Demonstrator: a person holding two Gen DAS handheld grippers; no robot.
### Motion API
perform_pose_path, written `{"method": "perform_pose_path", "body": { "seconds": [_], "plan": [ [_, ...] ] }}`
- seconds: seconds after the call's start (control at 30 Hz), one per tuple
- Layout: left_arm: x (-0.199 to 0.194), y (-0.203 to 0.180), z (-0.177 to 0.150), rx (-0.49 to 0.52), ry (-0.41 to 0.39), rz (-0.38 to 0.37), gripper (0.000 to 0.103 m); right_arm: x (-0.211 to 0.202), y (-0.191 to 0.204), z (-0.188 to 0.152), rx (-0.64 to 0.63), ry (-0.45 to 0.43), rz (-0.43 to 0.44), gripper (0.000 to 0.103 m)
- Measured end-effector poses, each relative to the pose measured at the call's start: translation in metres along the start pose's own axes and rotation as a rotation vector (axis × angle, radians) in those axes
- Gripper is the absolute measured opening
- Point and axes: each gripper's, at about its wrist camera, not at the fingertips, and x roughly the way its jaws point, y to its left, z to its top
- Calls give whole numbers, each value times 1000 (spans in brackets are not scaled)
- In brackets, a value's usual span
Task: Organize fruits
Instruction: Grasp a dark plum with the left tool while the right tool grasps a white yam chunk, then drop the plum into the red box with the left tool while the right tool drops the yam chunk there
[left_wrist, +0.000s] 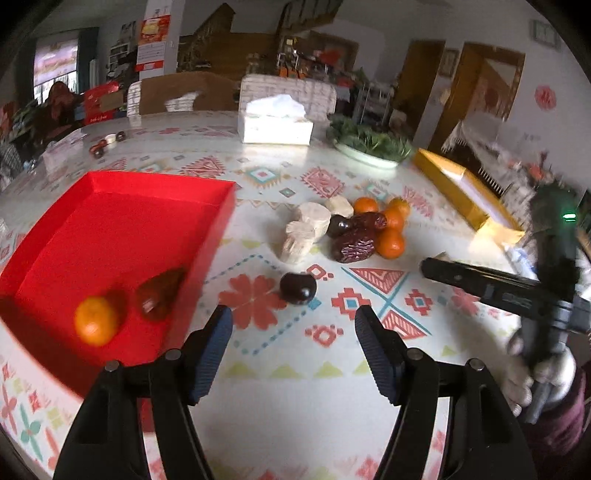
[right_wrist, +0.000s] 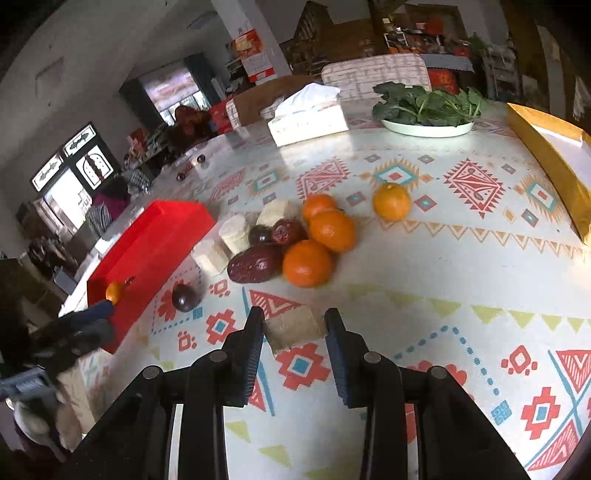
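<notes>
While an orange (left_wrist: 95, 325) and a date (left_wrist: 159, 295) already sat in the red tray (left_wrist: 110, 229), the left gripper (left_wrist: 293, 328) hovered wide open and empty just right of the tray, with the dark plum (left_wrist: 297, 288) lying ahead between its jaws. Next call, I'd say: drop, close, carry it into the tray. Farther from the tray, the right gripper (right_wrist: 294, 326) clamped a pale chunk (right_wrist: 293, 326).

Table with patterned white cloth (right_wrist: 461, 258), bearing: red rectangular tray (left_wrist: 155, 184); cluster of orange tangerines (right_wrist: 306, 263), wrinkled red dates (right_wrist: 255, 263), pale cut chunks (right_wrist: 210, 256); dark round fruit (left_wrist: 297, 288); white tissue box (left_wrist: 275, 127); white plate of greens (right_wrist: 428, 127); yellow flat box (left_wrist: 450, 184).
</notes>
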Motion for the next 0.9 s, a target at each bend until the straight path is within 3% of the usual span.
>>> {"method": "perform_pose_path", "body": {
  "seconds": [0.2, 0.4, 0.5, 0.9],
  "plan": [
    [41, -5, 12, 25, 49, 58, 67, 0, -5, -3, 17, -2, 17, 37],
    [58, -8, 15, 52, 90, 112, 43, 2, -5, -5, 10, 2, 21, 37],
    [57, -11, 15, 66, 81, 90, 26, 3, -4, -6, 4, 5, 15, 37],
    [20, 20, 5, -100, -36, 23, 25, 7, -8, -7, 15, 9, -38, 37]
  ]
}}
